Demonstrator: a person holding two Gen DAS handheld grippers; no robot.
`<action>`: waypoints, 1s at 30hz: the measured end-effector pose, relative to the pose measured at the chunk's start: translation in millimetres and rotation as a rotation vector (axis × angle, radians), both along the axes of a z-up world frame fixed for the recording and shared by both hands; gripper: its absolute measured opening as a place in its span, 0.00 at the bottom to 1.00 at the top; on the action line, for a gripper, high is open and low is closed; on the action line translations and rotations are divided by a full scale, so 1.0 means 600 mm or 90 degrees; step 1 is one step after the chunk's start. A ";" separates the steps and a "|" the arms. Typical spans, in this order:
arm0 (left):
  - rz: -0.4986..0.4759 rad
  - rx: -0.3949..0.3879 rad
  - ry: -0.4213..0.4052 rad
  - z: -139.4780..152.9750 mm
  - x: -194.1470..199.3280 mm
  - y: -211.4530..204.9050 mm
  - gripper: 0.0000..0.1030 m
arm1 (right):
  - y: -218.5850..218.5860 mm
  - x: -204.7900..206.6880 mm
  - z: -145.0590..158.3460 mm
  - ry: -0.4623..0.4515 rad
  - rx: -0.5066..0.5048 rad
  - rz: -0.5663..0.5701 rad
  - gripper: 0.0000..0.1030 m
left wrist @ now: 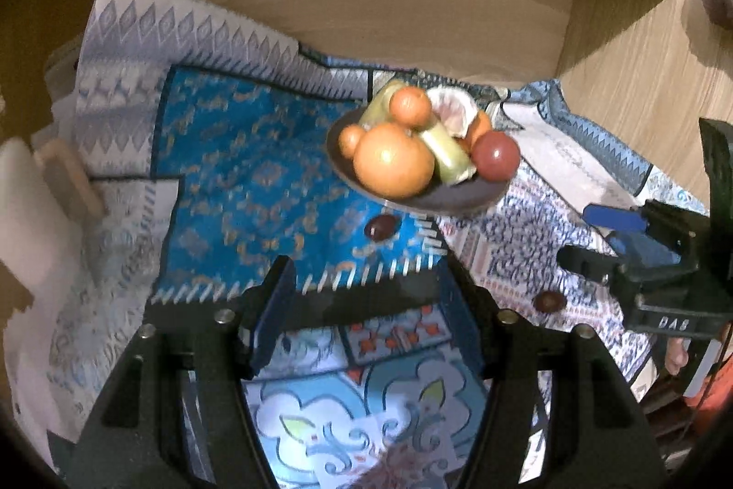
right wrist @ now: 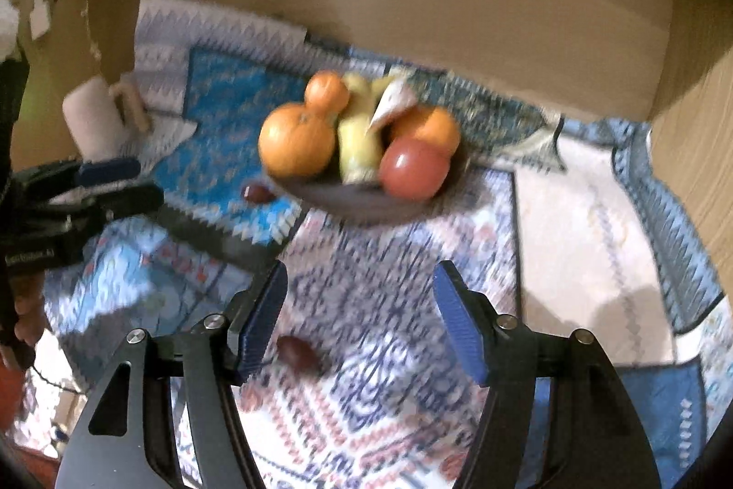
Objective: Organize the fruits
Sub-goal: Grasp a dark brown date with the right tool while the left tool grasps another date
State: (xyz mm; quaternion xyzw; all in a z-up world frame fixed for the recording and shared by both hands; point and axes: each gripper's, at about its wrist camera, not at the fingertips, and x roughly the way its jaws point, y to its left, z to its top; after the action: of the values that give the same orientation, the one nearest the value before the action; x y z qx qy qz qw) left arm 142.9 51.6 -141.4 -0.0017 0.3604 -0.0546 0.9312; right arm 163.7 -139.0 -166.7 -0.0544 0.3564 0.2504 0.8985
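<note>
A dark bowl (left wrist: 458, 200) (right wrist: 348, 200) on the patterned cloth holds several fruits: a large orange (left wrist: 394, 161) (right wrist: 295, 140), smaller oranges, a red apple (left wrist: 496, 156) (right wrist: 414, 168), green-yellow pieces and a peeled pomelo piece. One dark date (left wrist: 380, 228) (right wrist: 256, 193) lies beside the bowl on the blue cloth. A second date (left wrist: 549, 301) (right wrist: 300, 354) lies on the white-blue cloth. My left gripper (left wrist: 366, 292) is open and empty, short of the first date. My right gripper (right wrist: 359, 319) is open and empty, the second date near its left finger.
Patchwork cloths cover the surface. A curved wooden wall (left wrist: 412, 17) with coloured paper strips stands behind the bowl. A white cup-like object (right wrist: 91, 122) sits at the far left. The right gripper shows in the left wrist view (left wrist: 641, 241); the left gripper shows in the right wrist view (right wrist: 82, 191).
</note>
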 end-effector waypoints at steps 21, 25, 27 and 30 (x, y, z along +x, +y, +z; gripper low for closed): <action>-0.005 -0.033 0.055 -0.046 0.013 0.005 0.61 | 0.033 -0.023 -0.036 0.036 -0.008 0.050 0.18; -0.018 -0.016 0.042 -0.030 0.034 -0.001 0.61 | 0.022 -0.009 -0.022 0.031 0.009 0.035 0.18; -0.028 -0.009 0.038 -0.025 0.049 -0.005 0.58 | 0.014 0.001 -0.011 0.026 0.018 0.025 0.18; -0.038 0.009 0.045 -0.026 0.078 -0.012 0.55 | 0.002 0.012 0.002 0.017 0.025 0.012 0.18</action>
State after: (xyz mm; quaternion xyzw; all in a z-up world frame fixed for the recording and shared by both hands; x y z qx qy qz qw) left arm 189.5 44.7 -157.2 0.0137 0.3937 -0.0801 0.9157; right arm 171.0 -137.7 -165.7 -0.0371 0.3630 0.2666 0.8921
